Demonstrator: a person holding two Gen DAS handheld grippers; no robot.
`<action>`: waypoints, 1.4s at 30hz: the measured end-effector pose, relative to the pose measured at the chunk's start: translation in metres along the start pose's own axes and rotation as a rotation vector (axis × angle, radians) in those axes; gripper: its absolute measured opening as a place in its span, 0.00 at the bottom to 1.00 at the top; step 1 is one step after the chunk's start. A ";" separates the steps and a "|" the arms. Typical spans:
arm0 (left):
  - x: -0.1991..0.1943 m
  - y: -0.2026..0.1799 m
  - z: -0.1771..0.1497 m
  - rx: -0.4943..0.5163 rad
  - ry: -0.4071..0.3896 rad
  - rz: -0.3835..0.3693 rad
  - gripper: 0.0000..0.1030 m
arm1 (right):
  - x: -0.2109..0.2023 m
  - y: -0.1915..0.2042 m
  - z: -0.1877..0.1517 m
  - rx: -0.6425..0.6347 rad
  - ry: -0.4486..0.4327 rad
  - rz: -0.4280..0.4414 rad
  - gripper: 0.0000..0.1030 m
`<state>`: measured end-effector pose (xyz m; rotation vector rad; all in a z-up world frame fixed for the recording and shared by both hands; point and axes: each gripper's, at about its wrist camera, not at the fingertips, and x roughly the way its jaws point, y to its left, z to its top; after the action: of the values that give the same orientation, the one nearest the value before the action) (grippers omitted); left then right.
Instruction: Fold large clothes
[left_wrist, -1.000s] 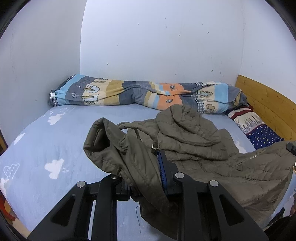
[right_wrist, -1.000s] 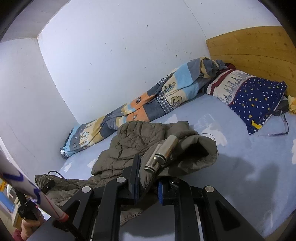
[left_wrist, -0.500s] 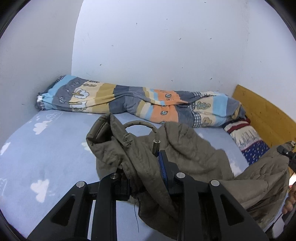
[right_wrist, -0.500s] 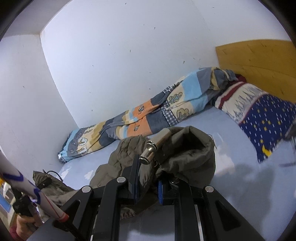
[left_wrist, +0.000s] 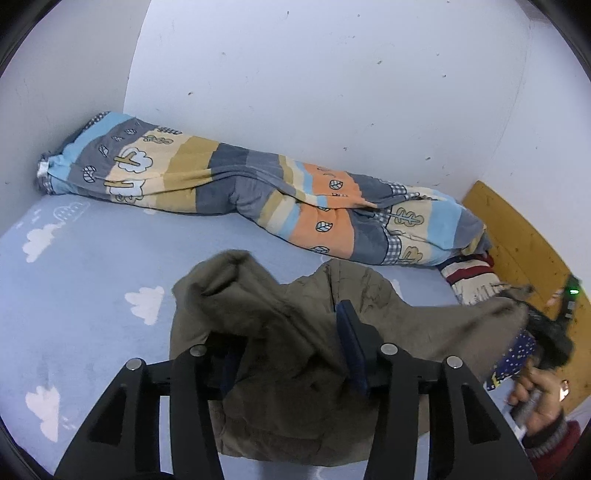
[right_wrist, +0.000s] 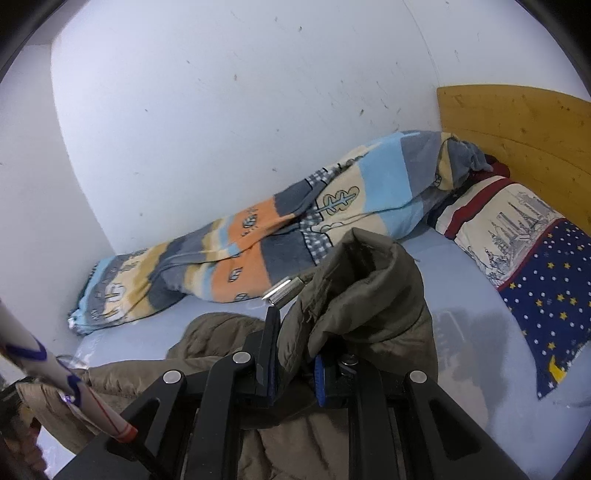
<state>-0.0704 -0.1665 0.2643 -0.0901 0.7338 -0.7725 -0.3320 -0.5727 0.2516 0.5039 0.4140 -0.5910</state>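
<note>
- Two grippers each pinched a part of one big olive-green jacket (left_wrist: 295, 332) and held it up above the bed (left_wrist: 92, 258).
- On the left gripper (left_wrist: 291, 354), the jaws were closed on a thick bunch of jacket cloth that hung down between them.
- On the right gripper (right_wrist: 295, 354), the jaws were closed on another bunch of the jacket (right_wrist: 354, 295), close to a puffy rolled edge that stood up above them.
- A cord with a shiny metal tip (right_wrist: 282, 291) poked up just beside the right jaws.
- From left to right, the jacket stretched between the two grippers. Its long side ran across the bed, and the middle sagged low.
- Each gripper sat at its own end of the jacket, so neither one was nearer. I think the next move depends on both ends going together.
- Below and ahead of the jacket, the blue sheet with white clouds looked open, a good place to lay it flat.
- Along the wall at the far side lay a striped blanket (left_wrist: 258, 192), rolled up long. It was well apart from the jacket.
- By the wooden headboard (right_wrist: 517, 125) on the right sat a pillow (right_wrist: 524, 251) with stars. It was near the right end of the jacket.
- If the jacket swings too far right, I think it could land on the pillow.
- Whether the jacket's low part touched the sheet, I could not tell.
</note>
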 end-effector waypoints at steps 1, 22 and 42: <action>-0.002 0.004 0.001 -0.009 -0.008 -0.010 0.49 | 0.014 -0.002 0.002 -0.004 0.008 -0.016 0.16; 0.113 -0.100 -0.069 0.343 0.108 -0.042 0.57 | 0.080 -0.044 0.004 0.129 0.106 0.065 0.72; 0.268 -0.094 -0.084 0.271 0.302 0.127 0.67 | 0.189 -0.015 -0.113 -0.195 0.392 -0.025 0.79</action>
<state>-0.0506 -0.3970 0.0790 0.3222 0.9035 -0.7654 -0.2234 -0.5996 0.0613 0.4272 0.8430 -0.4682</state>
